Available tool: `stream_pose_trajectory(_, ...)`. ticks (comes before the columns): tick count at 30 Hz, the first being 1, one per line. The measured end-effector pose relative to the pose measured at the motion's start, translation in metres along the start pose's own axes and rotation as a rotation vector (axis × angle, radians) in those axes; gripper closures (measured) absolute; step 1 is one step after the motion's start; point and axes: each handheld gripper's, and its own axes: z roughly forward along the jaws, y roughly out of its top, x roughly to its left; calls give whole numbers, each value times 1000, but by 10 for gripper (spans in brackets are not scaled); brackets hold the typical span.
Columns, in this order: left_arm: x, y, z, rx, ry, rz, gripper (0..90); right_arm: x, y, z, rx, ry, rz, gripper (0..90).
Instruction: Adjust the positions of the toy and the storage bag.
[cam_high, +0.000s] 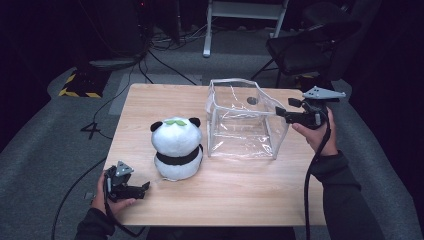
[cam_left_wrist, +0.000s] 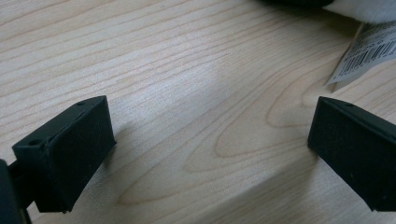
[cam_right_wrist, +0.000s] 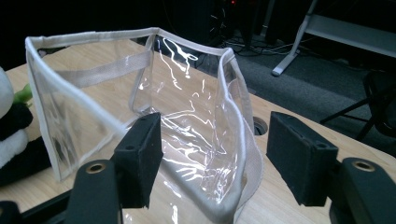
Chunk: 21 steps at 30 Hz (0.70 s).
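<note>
Right claw (cam_right_wrist: 212, 154) sat at the clear bag's (cam_high: 245, 120) right wall, jaws wide, straddling its near corner edge; pads not pressing, nothing held. Bag stood upright on the surface (cam_high: 240, 190), mouth up, nothing visible inside. Panda (cam_high: 177, 148) stood just left of the bag, apart from it. Left claw (cam_left_wrist: 210, 154) wide open and unladen, low beside the panda's base, so that hand was nearer the toy.

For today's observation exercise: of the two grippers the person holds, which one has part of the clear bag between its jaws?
The right gripper: its open jaws straddle the clear bag's white-trimmed edge. The left gripper rests by the plush panda with only bare table between its jaws.
</note>
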Motion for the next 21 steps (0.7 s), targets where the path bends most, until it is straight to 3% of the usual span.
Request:
stream_pose_trajectory(5, 0, 0, 0, 0, 0, 0, 5, -5, 2, 9, 60, -79, 11, 418)
stream_pose_trajectory(10, 0, 0, 0, 0, 0, -1, 5, -11, -1, 20, 143, -53, 46, 534)
stream_pose_trajectory(13, 0, 0, 0, 0, 0, 0, 5, -11, -4, 19, 123, -21, 73, 659)
stream_pose_trajectory(14, 0, 0, 0, 0, 0, 0, 5, -11, -4, 19, 123, -21, 73, 659)
stream_pose_trajectory(15, 0, 0, 0, 0, 0, 0, 5, -8, -5, 19, 122, 13, 79, 729)
stream_pose_trajectory(17, 0, 0, 0, 0, 0, 0, 5, -7, -4, 18, 126, 12, 76, 742)
stream_pose_trajectory(18, 0, 0, 0, 0, 2, -1, 5, -5, -5, 16, 123, 4, 61, 823)
stream_pose_trajectory(21, -1, 1, 1, -2, 6, -11, 5, -5, -6, 12, 112, 12, 53, 856)
